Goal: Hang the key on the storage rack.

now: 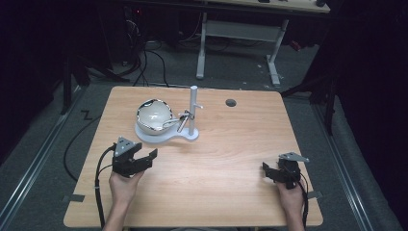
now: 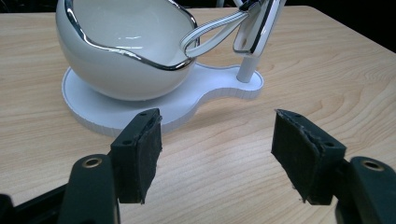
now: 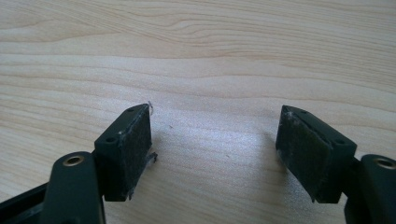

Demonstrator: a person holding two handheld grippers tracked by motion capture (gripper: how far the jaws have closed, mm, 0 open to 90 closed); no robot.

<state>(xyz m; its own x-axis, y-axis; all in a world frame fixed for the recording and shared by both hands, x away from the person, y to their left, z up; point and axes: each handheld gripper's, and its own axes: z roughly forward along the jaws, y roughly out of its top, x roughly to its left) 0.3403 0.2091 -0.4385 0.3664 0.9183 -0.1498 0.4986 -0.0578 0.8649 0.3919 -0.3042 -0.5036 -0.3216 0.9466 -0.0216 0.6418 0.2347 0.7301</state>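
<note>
One white bowl (image 1: 154, 117) with a silver rim sits tilted on a white stand (image 1: 166, 137) at the table's (image 1: 231, 159) far left-centre, its mouth facing up and toward the single upright post (image 1: 193, 108) beside it. Two silver-edged utensils (image 2: 243, 25) (their type is hard to tell) hang from the post, their loops reaching the bowl's rim. Left gripper (image 1: 144, 159), just short of the stand, gapes wide, holding nothing; right gripper (image 1: 270, 172), well apart over bare wood, likewise spread.

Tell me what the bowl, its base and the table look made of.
Bowl: likely glazed ceramic, glossy white with reflections and a chrome-like rim. Base: matte white, probably plastic, with fine ridges along its edge. Table: light wood-grain top, probably laminate.
</note>
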